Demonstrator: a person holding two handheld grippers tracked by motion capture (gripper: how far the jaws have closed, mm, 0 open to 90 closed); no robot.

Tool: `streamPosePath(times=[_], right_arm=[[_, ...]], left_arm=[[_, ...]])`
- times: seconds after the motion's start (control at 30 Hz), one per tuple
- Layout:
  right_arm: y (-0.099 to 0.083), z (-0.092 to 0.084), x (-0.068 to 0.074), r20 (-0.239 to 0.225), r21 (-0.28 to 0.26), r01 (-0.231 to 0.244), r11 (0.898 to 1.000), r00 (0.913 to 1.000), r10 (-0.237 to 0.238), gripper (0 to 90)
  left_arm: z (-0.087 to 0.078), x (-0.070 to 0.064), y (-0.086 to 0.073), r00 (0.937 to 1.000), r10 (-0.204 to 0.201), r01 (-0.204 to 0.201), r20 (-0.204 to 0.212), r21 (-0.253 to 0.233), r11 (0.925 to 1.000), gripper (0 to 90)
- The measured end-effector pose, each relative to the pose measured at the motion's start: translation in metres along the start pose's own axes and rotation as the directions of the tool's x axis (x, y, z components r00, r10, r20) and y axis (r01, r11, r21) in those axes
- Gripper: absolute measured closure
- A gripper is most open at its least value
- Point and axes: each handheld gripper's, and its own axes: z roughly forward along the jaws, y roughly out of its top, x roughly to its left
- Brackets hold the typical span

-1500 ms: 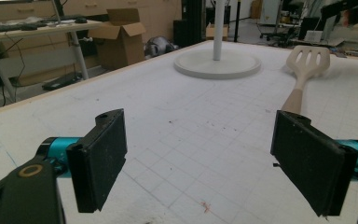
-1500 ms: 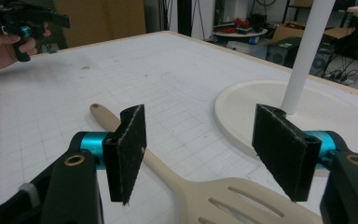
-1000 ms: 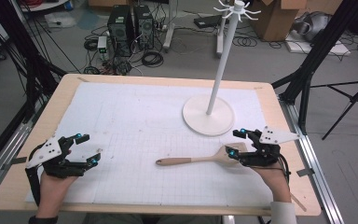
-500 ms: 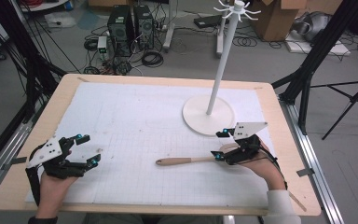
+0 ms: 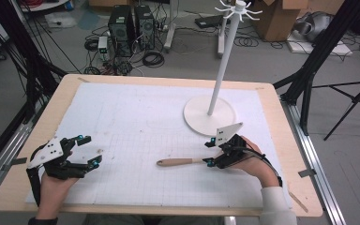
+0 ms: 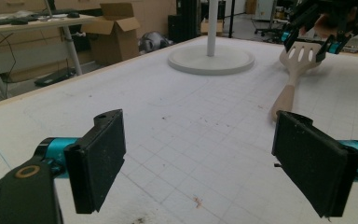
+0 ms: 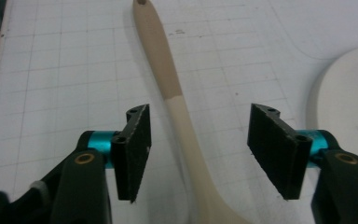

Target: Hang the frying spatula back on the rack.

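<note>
A wooden slotted spatula (image 5: 178,162) lies flat on the white gridded mat (image 5: 136,117), its darker handle pointing left. My right gripper (image 5: 209,153) is open, low over the spatula's head end. In the right gripper view, the pale neck of the spatula (image 7: 161,51) runs between the jaws of that gripper (image 7: 198,149), with a gap on each side. My left gripper (image 5: 90,150) rests open and empty at the mat's front left. From the left gripper (image 6: 205,158) I see the spatula (image 6: 291,79) under the right gripper (image 6: 310,42).
A white stand's round base (image 5: 210,115) sits just behind the right gripper; its thin pole rises to a ring of hooks (image 5: 238,9). The wooden table edge (image 5: 168,208) frames the mat. Cables, computer cases and boxes lie on the floor beyond.
My right gripper has moved left and lower, over the spatula's head, so its open jaws now straddle the neck. The spatula and the left gripper have stayed put.
</note>
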Motion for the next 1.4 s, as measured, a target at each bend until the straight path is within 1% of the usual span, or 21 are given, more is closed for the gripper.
streamPosePath(times=[0.03, 0.23, 0.33, 0.4, 0.43, 0.5, 0.6, 0.63, 0.7, 0.77, 0.83, 0.87, 0.9, 0.97, 1.1, 1.23, 1.3, 1.37, 1.4], right_arm=[[0.000, 0.002, 0.000, -0.006, 0.002, 0.001, 1.000, 1.0000, -0.001, 42.1], [-0.003, 0.013, -0.002, -0.024, 0.086, 0.012, 0.996, 0.9996, -0.010, 46.5], [-0.003, 0.018, -0.003, -0.021, 0.128, 0.000, 0.992, 0.9998, 0.003, 47.6], [-0.003, 0.022, -0.004, -0.026, 0.152, 0.011, 0.988, 0.9996, -0.007, 48.1], [-0.002, 0.023, -0.004, -0.022, 0.166, 0.006, 0.986, 0.9998, -0.003, 48.7], [-0.001, 0.026, -0.004, -0.030, 0.188, 0.007, 0.982, 0.9995, -0.002, 49.4], [0.001, 0.028, -0.005, -0.040, 0.198, 0.019, 0.980, 0.9991, -0.012, 50.2], [0.002, 0.029, -0.006, -0.047, 0.205, 0.029, 0.978, 0.9987, -0.019, 50.7], [0.003, 0.031, -0.006, -0.056, 0.220, 0.033, 0.975, 0.9982, -0.021, 51.7], [0.005, 0.033, -0.006, -0.056, 0.238, 0.028, 0.971, 0.9983, -0.015, 53.0], [0.005, 0.034, -0.006, -0.058, 0.243, 0.024, 0.970, 0.9982, -0.010, 53.9], [0.004, 0.035, -0.007, -0.060, 0.251, 0.031, 0.968, 0.9980, -0.016, 54.8], [0.004, 0.036, -0.007, -0.061, 0.265, 0.026, 0.964, 0.9981, -0.010, 54.9], [0.003, 0.036, -0.008, -0.065, 0.263, 0.018, 0.965, 0.9979, -0.001, 55.1], [0.003, 0.037, -0.009, -0.091, 0.263, 0.021, 0.965, 0.9959, 0.003, 62.0], [0.003, 0.037, -0.010, -0.093, 0.269, -0.019, 0.963, 0.9947, 0.045, 63.7], [0.003, 0.038, -0.012, -0.097, 0.273, -0.028, 0.962, 0.9937, 0.056, 64.1], [0.006, 0.038, -0.011, -0.092, 0.294, -0.037, 0.955, 0.9935, 0.067, 65.2], [0.007, 0.039, -0.012, -0.091, 0.297, -0.033, 0.954, 0.9939, 0.062, 66.0]], left_arm=[[0.000, 0.000, 0.000, 1.0000, -0.003, 0.003, 0.002, 0.001, 1.0000, 17.9], [0.001, -0.001, 0.000, 1.0000, 0.001, -0.001, 0.004, 0.005, 1.0000, 17.9], [0.002, -0.001, 0.000, 1.0000, -0.003, 0.003, 0.005, 0.005, 1.0000, 17.9], [0.002, -0.001, -0.001, 1.0000, -0.003, 0.003, 0.007, 0.008, 1.0000, 17.9], [0.003, -0.001, 0.000, 1.0000, -0.004, 0.004, 0.009, 0.008, 1.0000, 17.9], [0.003, -0.001, -0.001, 0.9999, -0.004, 0.004, 0.010, 0.008, 1.0000, 17.9], [0.003, -0.002, 0.000, 0.9999, -0.004, 0.004, 0.011, 0.007, 1.0000, 17.9], [0.003, -0.002, 0.000, 0.9999, -0.005, 0.005, 0.013, 0.006, 1.0000, 17.9], [0.003, -0.001, 0.000, 0.9999, -0.006, 0.006, 0.014, 0.006, 1.0000, 17.9], [0.003, -0.002, 0.000, 0.9999, -0.006, 0.006, 0.015, 0.006, 1.0000, 17.9], [0.003, -0.002, 0.000, 0.9999, -0.007, 0.006, 0.015, 0.005, 1.0000, 17.9], [0.003, -0.002, 0.000, 0.9999, -0.005, 0.005, 0.016, 0.007, 1.0000, 17.9], [0.003, -0.002, -0.001, 0.9998, -0.007, 0.007, 0.017, 0.006, 1.0000, 17.9], [0.003, -0.001, -0.001, 0.9999, -0.006, 0.006, 0.016, 0.009, 0.9999, 17.9], [0.004, -0.001, -0.002, 0.9998, -0.007, 0.007, 0.018, 0.012, 0.9999, 17.9], [0.005, -0.002, -0.002, 0.9997, -0.007, 0.007, 0.022, 0.016, 0.9998, 17.9], [0.005, -0.003, -0.001, 0.9997, -0.005, 0.004, 0.026, 0.019, 0.9998, 17.9], [0.005, -0.003, -0.001, 0.9997, -0.004, 0.004, 0.026, 0.020, 0.9998, 17.9], [0.005, -0.003, -0.001, 0.9996, -0.006, 0.005, 0.027, 0.019, 0.9998, 17.9]])
